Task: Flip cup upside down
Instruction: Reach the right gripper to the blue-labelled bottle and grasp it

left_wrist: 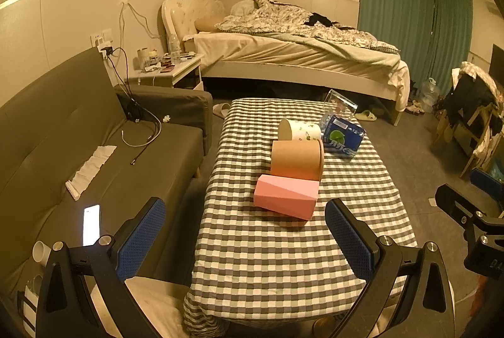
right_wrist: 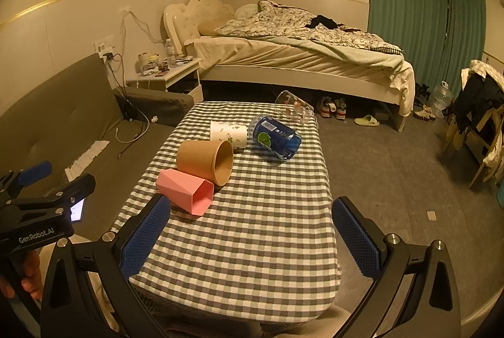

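Several cups lie on their sides in a row on the checkered table point(left_wrist: 267, 259) point(right_wrist: 252, 243). Nearest is a pink faceted cup point(left_wrist: 286, 195) point(right_wrist: 186, 191), then a brown paper cup point(left_wrist: 297, 160) point(right_wrist: 206, 161), a white patterned cup point(left_wrist: 299, 130) point(right_wrist: 228, 132), a blue cup point(left_wrist: 343, 134) point(right_wrist: 274, 140) and a clear glass cup point(left_wrist: 340, 101) point(right_wrist: 293, 106). My left gripper point(left_wrist: 245, 240) is open and empty, short of the pink cup. My right gripper point(right_wrist: 252, 238) is open and empty, near the table's front end.
A grey sofa point(left_wrist: 63, 149) with cables, a paper and a lit phone point(left_wrist: 91, 224) runs along the table's left. A bed point(left_wrist: 299, 54) and nightstand point(left_wrist: 170, 70) stand behind. A chair with clothes point(right_wrist: 478, 117) is at right. The left gripper's body point(right_wrist: 37, 212) shows in the right wrist view.
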A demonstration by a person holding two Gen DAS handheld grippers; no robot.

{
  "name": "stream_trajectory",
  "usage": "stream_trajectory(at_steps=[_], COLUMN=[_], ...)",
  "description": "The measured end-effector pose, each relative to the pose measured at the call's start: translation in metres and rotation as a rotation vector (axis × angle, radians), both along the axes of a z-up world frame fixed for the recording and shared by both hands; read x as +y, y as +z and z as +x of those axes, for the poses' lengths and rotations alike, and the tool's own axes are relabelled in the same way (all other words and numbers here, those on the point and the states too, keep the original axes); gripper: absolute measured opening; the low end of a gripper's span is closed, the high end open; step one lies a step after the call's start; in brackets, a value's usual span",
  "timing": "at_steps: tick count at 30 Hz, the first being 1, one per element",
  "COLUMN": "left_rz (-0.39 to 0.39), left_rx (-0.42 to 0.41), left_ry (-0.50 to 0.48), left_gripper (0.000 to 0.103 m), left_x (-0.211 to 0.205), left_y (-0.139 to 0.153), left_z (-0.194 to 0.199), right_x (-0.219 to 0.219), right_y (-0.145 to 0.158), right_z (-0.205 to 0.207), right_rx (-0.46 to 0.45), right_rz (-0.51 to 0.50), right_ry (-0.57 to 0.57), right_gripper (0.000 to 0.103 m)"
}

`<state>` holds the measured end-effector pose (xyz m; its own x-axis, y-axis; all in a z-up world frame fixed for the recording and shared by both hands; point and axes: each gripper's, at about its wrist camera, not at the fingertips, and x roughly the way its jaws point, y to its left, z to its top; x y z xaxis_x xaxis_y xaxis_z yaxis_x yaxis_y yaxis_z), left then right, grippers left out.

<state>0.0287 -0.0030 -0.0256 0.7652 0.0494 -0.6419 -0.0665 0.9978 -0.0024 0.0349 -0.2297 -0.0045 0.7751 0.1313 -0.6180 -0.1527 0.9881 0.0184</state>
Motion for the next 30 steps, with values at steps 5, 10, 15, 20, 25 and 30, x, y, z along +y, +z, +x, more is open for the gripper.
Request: stream_trajectory(at_steps=[5,10,15,20,25,30], left_rz=[-0.004,-0.009,-0.01,0.014,0.018,0.027], left_rx=[0.033,0.076,0.116,0.132,0.158,0.193], left_ry=[0.03,0.069,0.105,0.14,0.165,0.158], left_gripper=[0.103,0.103,0.103,0.103,0.103,0.103], left_x=[-0.007,-0.017,-0.025,-0.026,-0.019,-0.014], left_y=[-0.007,-0.021,-0.04,-0.059,-0.076,-0.089], left_z=[0.025,0.065,0.114,0.16,0.191,0.207], right_x=[-0.007,-0.024,-0.041,-0.044,-0.037,-0.021], right_y=[0.0,-0.008,-0.027,-0.059,-0.1,-0.139], right_z=[0.026,0.074,0.143,0.218,0.284,0.324], right_rx=[0.003,0.029,0.077,0.134,0.201,0.27], right_rz=[-0.013,0.0,-0.033,-0.08,-0.133,-0.194], right_ry=[0.024,0.039,0.07,0.137,0.223,0.314], right_gripper=[0.103,0.103,0.103,0.103,0.103,0.103])
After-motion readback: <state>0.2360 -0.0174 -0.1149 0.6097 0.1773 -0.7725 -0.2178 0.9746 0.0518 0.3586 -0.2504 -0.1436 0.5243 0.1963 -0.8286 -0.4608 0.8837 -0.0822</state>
